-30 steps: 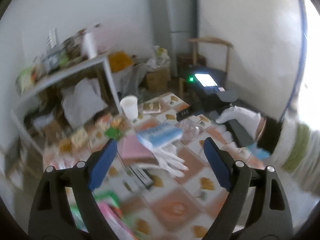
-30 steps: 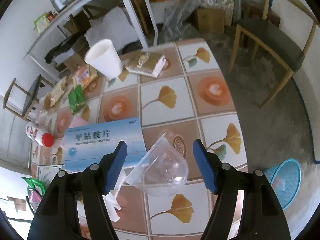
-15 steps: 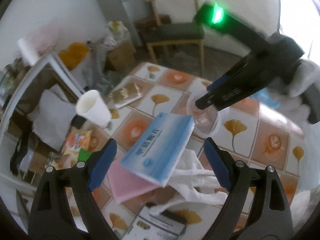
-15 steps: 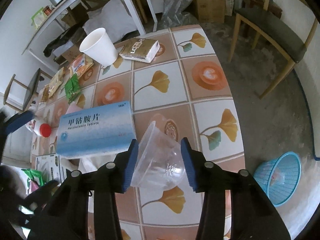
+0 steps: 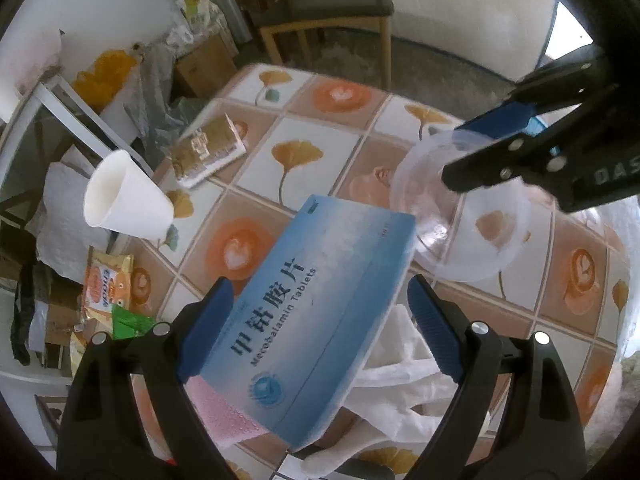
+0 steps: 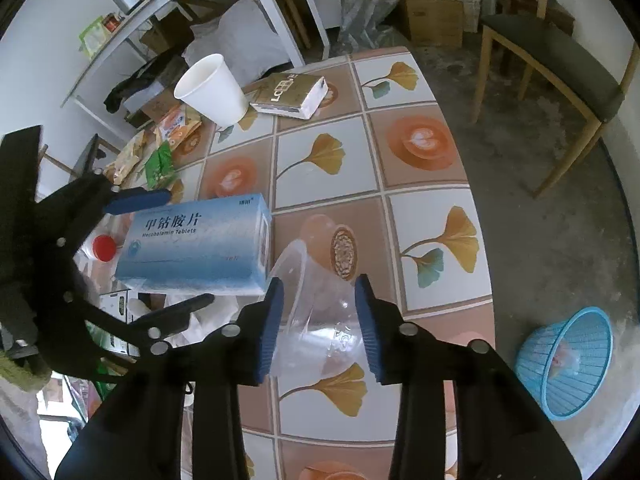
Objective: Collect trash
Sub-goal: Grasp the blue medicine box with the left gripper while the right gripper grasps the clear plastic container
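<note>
**Right wrist view: jaws closing on the clear cup**

Right wrist view, from left to right: the left gripper (image 6: 160, 252) enters at the left edge, jaws spread wide around the blue rectangular cardboard tablet box (image 6: 196, 240) without pressing it. At lower centre the right gripper (image 6: 318, 324) is closing its jaws on the crumpled clear plastic cup (image 6: 316, 320), which lies on its side on the tiled table (image 6: 432, 240); both pads look to be against its wall. At the lower right a light blue plastic basket (image 6: 568, 364) stands on the floor, probably the bin.

To do this well, squeeze only until the thin wall is firmly pinched, as it will buckle or slip. Lift straight up, clear of the box, before swinging towards the basket.
</note>
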### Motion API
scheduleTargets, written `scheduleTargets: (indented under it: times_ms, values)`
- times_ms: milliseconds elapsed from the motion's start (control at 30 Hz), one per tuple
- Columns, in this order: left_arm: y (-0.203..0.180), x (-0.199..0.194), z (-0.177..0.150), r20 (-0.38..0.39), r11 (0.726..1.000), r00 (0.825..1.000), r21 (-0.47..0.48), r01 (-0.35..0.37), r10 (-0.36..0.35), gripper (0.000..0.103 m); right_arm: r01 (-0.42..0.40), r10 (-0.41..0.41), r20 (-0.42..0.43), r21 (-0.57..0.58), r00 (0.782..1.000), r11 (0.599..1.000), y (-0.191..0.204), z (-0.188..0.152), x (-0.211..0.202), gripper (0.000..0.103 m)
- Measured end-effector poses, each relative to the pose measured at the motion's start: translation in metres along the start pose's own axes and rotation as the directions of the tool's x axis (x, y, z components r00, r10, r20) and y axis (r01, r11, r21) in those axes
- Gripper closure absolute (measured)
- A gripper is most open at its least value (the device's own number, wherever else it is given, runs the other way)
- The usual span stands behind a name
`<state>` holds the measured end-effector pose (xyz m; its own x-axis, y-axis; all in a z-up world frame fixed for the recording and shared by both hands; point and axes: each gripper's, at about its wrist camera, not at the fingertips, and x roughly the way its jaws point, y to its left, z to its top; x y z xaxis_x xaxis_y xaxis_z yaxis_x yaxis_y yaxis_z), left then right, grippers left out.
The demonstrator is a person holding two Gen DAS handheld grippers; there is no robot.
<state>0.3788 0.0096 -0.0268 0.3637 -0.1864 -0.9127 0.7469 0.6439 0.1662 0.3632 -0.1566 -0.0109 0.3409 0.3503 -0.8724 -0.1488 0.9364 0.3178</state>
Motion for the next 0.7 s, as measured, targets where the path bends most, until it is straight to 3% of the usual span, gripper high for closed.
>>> scheduleTargets:
  times_ms: [367, 700]
  values:
    - [0.001, 0.007, 0.002, -0.044, 0.999, 0.999, 0.050, 0.017, -0.015, 0.019, -0.020, 0.021, 0.011, -0.008, 1.000, 1.000, -0.004, -0.005, -0.003, 0.077]
    - [-0.004, 0.008, -0.009, -0.102, 0.994, 0.994, 0.102, -0.024, 0.034, 0.019, -0.033, 0.033, 0.002, -0.010, 0.999, 0.999, -0.019, -0.023, -0.008, 0.087]
